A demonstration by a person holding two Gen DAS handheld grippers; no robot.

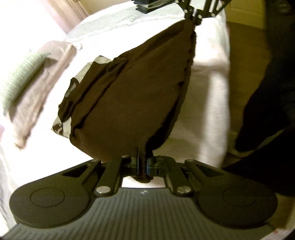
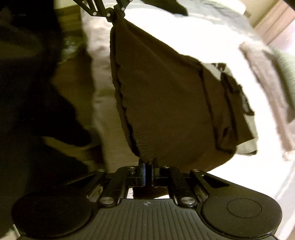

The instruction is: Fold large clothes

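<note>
A dark brown garment (image 1: 132, 88) with a ribbed hem and pale printed patches hangs stretched between both grippers above a white bed (image 1: 208, 55). My left gripper (image 1: 142, 162) is shut on one corner of the hem. My right gripper (image 1: 193, 15) shows at the top of the left wrist view, pinching the opposite corner. In the right wrist view the same garment (image 2: 166, 103) rises from my right gripper (image 2: 147, 166), shut on the ribbed edge, to the left gripper (image 2: 115, 15) at the top. The lower part of the garment sags toward the bedding.
Folded clothes lie on the bed: a beige piece (image 1: 36, 88) with a green knit one (image 1: 20, 73) on it, also a beige piece (image 2: 265, 77) in the right wrist view. A dark stack (image 1: 147, 5) sits at the far end. A person's dark trouser legs (image 1: 267, 101) stand beside the bed edge.
</note>
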